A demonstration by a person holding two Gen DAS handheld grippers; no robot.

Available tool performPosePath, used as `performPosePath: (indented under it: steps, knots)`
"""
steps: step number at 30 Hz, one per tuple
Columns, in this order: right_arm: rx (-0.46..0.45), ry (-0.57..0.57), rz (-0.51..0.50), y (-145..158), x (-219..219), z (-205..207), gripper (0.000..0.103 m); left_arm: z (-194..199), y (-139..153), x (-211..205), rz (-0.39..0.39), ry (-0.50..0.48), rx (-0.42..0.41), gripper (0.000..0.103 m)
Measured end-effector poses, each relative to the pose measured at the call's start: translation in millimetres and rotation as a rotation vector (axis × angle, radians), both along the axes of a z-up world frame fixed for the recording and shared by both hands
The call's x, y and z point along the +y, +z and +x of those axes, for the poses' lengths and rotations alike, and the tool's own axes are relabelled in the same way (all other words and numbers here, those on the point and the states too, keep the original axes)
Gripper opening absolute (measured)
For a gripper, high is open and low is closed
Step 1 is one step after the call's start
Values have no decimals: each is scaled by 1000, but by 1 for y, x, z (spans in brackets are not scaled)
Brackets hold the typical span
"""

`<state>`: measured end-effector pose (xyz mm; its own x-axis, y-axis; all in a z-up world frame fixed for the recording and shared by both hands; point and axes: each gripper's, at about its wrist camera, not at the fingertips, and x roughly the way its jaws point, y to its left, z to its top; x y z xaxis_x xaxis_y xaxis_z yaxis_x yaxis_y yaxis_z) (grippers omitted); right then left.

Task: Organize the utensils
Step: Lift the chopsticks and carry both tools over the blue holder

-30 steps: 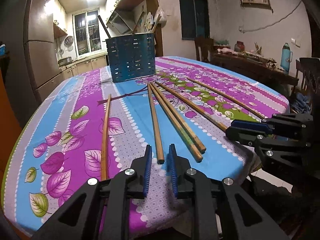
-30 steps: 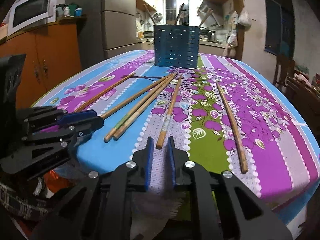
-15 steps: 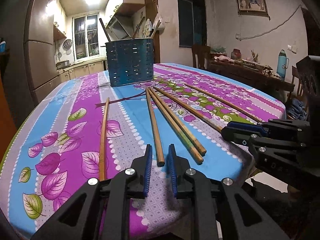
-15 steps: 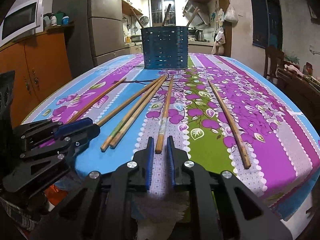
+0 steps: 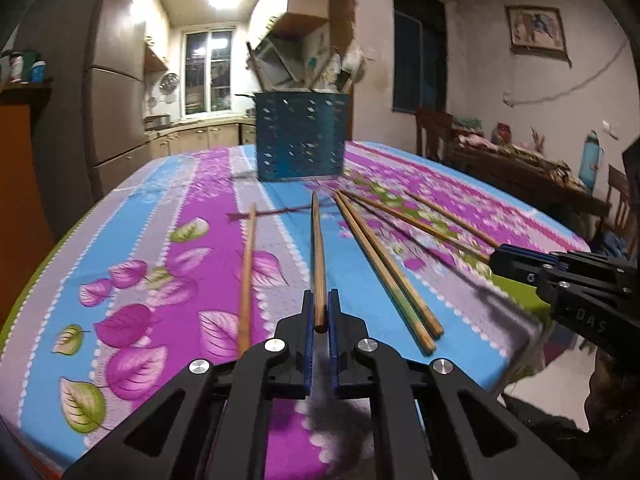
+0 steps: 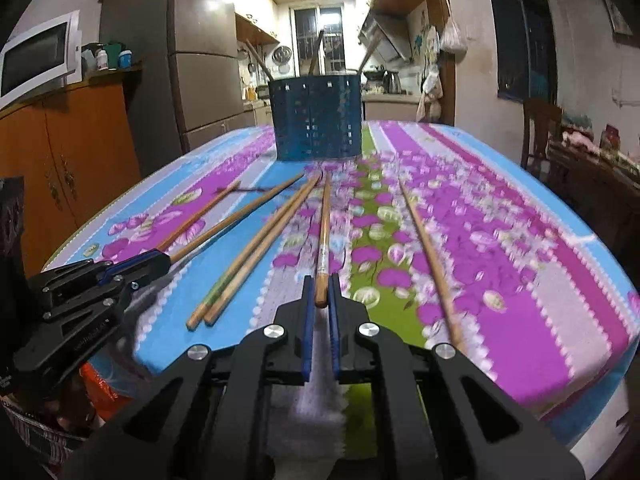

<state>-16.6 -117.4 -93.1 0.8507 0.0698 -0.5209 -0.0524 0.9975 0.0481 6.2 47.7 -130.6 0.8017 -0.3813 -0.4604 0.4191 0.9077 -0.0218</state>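
Several wooden chopsticks lie fanned out on a flowered tablecloth. A blue perforated utensil holder stands at the far end with a few chopsticks in it; it also shows in the right wrist view. My left gripper has the near end of one chopstick between its narrowly parted jaws. My right gripper likewise has the near end of another chopstick between its jaws. Each gripper shows in the other's view, the right and the left.
A loose chopstick lies left of the left gripper, a pair to its right. One more chopstick lies right of the right gripper. The table's front edge is just under both grippers. Cabinets, a fridge and chairs surround the table.
Both grippers have moved forward over the table edge, so a chopstick end now sits between each pair of jaws. The jaw gaps have narrowed slightly.
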Motion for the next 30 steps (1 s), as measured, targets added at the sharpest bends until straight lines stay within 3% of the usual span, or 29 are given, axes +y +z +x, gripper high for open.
performPosePath:
  steps: [8, 17, 24, 30]
  knots:
    - [-123, 32, -82, 42, -5, -6, 5, -14, 47, 10, -49, 26, -94, 7]
    - [-260, 116, -55, 106, -27, 1, 5, -3, 121, 27, -205, -5, -146, 7]
    - [-300, 180, 6, 150, -45, 16, 5, 4, 170, 17, -179, -6, -237, 7]
    - [-301, 217, 51, 172, -52, 18, 5, 4, 195, 15, -207, -39, -239, 7]
